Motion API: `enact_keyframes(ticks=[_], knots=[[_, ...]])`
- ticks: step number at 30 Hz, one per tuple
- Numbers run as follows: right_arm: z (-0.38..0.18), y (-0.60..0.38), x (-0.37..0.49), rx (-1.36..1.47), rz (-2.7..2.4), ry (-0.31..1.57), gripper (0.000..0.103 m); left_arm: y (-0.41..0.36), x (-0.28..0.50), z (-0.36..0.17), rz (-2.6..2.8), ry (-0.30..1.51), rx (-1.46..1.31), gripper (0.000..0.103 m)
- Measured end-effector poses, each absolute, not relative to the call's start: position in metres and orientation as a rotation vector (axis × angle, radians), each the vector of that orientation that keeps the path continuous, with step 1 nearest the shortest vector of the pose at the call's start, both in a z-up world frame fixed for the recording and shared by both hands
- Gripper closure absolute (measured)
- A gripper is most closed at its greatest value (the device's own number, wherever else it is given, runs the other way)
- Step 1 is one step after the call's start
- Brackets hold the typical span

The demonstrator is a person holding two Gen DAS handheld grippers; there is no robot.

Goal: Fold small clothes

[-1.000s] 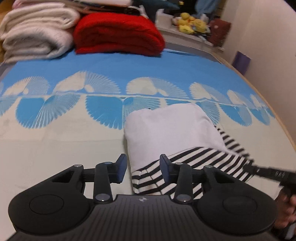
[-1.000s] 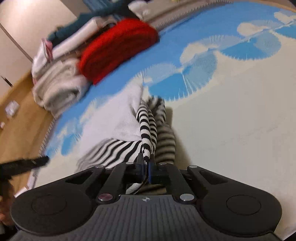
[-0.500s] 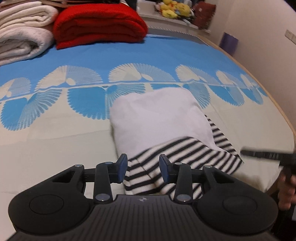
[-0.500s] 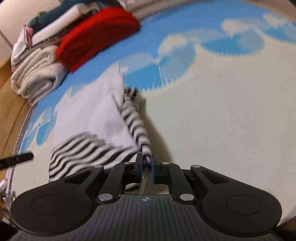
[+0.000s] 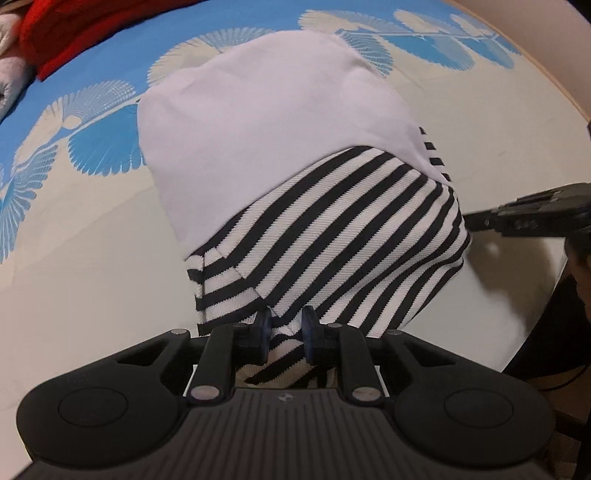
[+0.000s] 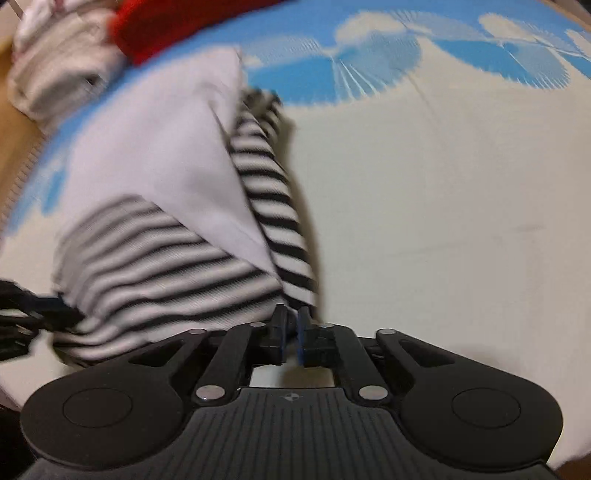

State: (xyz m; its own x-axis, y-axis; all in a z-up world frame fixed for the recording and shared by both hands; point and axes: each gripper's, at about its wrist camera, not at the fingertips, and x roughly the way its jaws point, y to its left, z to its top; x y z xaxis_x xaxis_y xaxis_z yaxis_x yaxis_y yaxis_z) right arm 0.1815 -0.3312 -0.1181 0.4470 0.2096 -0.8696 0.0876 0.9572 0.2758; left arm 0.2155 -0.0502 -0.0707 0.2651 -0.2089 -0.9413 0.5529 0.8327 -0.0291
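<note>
Striped knit hem bunches between the left gripper (image 5: 286, 328), whose jaws have just been closing on it; right gripper (image 6: 289, 325) pinches the garment (image 5: 280, 147) corner on the bedspread (image 6: 424, 221). Lift both corners evenly, keeping the hem taut.

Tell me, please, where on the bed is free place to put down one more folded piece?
Free: the cream sheet right of the striped garment, up to the blue fan print; also the cream strip left of the garment. Crowded: the far left corner, where the red blanket and pale towels are stacked.
</note>
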Motion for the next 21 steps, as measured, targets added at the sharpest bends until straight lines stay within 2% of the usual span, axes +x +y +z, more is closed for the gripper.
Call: enact_keyframes(ticks=[3,8,11,13,14,15,17,19,21], knots=[[-0.125,-0.334,0.183,0.28,0.036,1.149,0.103,-0.04,0.221,-0.052,-0.549,1.171,0.233,0.083],[-0.113,-0.34,0.178,0.339,0.05,1.105,0.103,-0.017,0.236,-0.028,-0.521,1.07,0.048,0.083],[-0.095,-0.345,0.173,0.364,0.042,1.03,0.1,-0.036,0.234,-0.061,-0.517,1.197,0.197,0.083],[-0.079,-0.349,0.171,0.382,0.052,0.966,0.097,-0.053,0.224,-0.071,-0.524,1.189,0.366,0.083],[-0.071,-0.35,0.171,0.392,0.064,0.934,0.089,-0.056,0.224,-0.068,-0.528,1.179,0.375,0.082],[-0.061,-0.351,0.172,0.401,0.076,0.895,0.075,-0.055,0.226,-0.064,-0.532,1.18,0.337,0.08],[-0.04,-0.352,0.18,0.41,0.093,0.832,0.061,-0.048,0.234,-0.052,-0.537,1.178,0.244,0.08],[-0.023,-0.353,0.193,0.414,0.126,0.792,0.059,-0.046,0.238,-0.04,-0.538,1.139,0.21,0.078],[-0.011,-0.353,0.212,0.393,0.163,0.778,0.05,-0.043,0.244,-0.033,-0.538,1.117,0.174,0.077]])
